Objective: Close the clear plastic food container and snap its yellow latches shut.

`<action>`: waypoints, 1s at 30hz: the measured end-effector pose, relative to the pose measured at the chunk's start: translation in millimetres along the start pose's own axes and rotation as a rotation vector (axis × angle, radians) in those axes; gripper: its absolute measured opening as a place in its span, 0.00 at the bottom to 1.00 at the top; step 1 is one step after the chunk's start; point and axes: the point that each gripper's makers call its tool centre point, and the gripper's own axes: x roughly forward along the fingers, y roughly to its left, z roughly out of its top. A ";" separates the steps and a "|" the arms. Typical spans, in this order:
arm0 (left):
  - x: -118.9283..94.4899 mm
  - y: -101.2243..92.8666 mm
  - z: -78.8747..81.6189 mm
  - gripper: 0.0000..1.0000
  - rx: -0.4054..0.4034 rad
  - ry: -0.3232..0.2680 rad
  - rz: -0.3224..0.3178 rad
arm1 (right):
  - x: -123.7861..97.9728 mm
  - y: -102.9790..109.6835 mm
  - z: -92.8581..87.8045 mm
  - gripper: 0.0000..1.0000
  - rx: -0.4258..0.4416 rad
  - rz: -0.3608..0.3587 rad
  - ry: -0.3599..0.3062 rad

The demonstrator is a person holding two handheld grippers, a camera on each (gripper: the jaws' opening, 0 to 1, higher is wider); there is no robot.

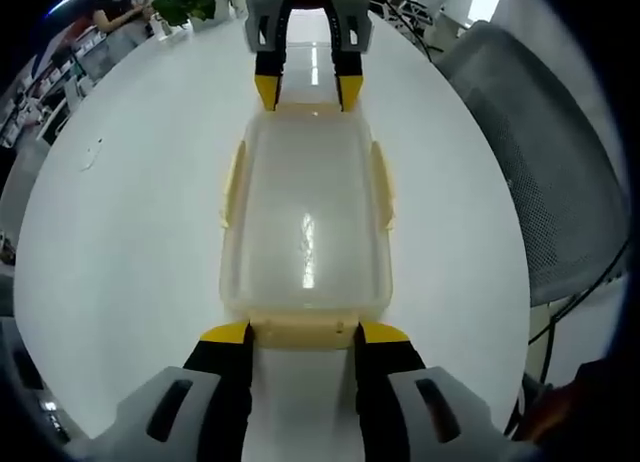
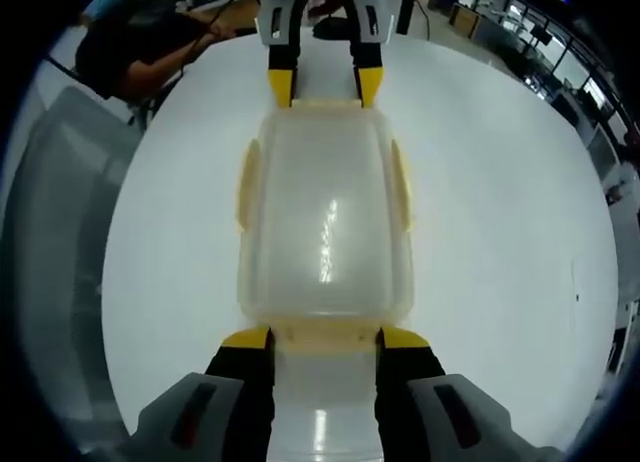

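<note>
Container (image 1: 305, 222) lies mid-desk (image 1: 130, 242), lid on. Left gripper (image 1: 305, 334) and right gripper (image 2: 325, 339) sit at its opposite short ends, jaws spread, straddling each end latch (image 1: 303, 330), gripping nothing. Press both latches squarely inward together so it won't slide.

An open office: a white bench (image 1: 120, 232), a grey mesh chair (image 1: 545, 152), a potted plant (image 1: 195, 0), desks behind.

Clear container (image 1: 305, 222), lid seated, lies flat lengthwise between opposing yellow-tipped fingers (image 1: 228, 334); pale yellow latches (image 1: 383, 185) on all four edges.
</note>
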 end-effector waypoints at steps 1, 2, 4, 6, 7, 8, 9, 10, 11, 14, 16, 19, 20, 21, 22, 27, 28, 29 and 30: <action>-0.1 -0.3 -0.2 0.38 -0.001 0.002 0.000 | 0.1 -0.2 -0.1 0.37 0.000 0.000 -0.001; -0.2 -0.5 -0.3 0.38 -0.003 0.002 0.001 | 0.0 -0.1 0.0 0.37 0.001 0.001 -0.005; -0.3 -0.3 -1.1 0.37 -0.007 0.003 0.003 | -0.3 0.1 0.3 0.36 0.001 0.001 -0.007; -0.5 -0.2 -1.5 0.37 -0.020 0.003 0.008 | -0.4 0.1 0.5 0.36 -0.001 0.002 -0.009; -0.6 -0.1 -2.0 0.37 -0.028 0.004 0.009 | -0.4 -0.1 0.5 0.36 0.002 0.002 -0.011; -0.5 -0.4 -1.9 0.37 -0.025 0.001 0.007 | -0.5 0.1 0.5 0.36 0.003 0.002 -0.010; -0.5 -0.5 -1.4 0.37 -0.024 0.001 0.008 | -0.5 0.1 0.5 0.36 0.003 0.001 -0.011; -0.5 -0.6 -1.3 0.37 -0.029 0.000 0.009 | -0.5 0.5 0.2 0.36 0.003 0.002 -0.012; -0.4 -1.2 -1.1 0.37 -0.038 -0.002 0.009 | -0.7 0.8 -0.1 0.37 -0.004 0.003 -0.010; 0.2 -4.0 0.9 0.37 -0.037 0.008 0.012 | -3.1 2.9 -1.1 0.37 0.013 0.032 -0.015; -0.1 -4.5 1.3 0.37 -0.036 0.018 0.018 | -4.5 3.4 -1.7 0.37 0.008 0.029 -0.022; -0.5 -5.9 0.1 0.37 -0.042 0.023 0.021 | -8.8 3.7 1.0 0.37 -0.002 0.024 -0.030; -0.9 -6.1 -0.5 0.37 -0.043 0.026 0.024 | -11.6 3.8 2.6 0.37 -0.004 0.024 -0.034; -1.4 -7.0 -0.4 0.37 -0.044 0.027 0.026 | -13.2 3.6 3.4 0.37 -0.006 0.022 -0.036; -1.8 -7.3 -0.3 0.37 -0.045 0.028 0.027 | -14.3 2.7 4.0 0.37 -0.009 0.019 -0.038; -7.4 -9.6 5.1 0.37 -0.050 0.018 0.035 | -17.3 3.2 1.9 0.37 -0.019 0.015 -0.036; -8.5 -9.9 5.7 0.37 -0.048 0.017 0.038 | -18.2 3.7 1.7 0.37 -0.019 0.015 -0.039; -9.2 -9.5 6.1 0.37 -0.047 0.015 0.042 | -19.1 4.1 1.6 0.37 -0.019 0.014 -0.040; -10.9 -9.6 6.9 0.37 -0.048 0.012 0.043 | -20.6 4.7 1.8 0.37 -0.020 0.013 -0.042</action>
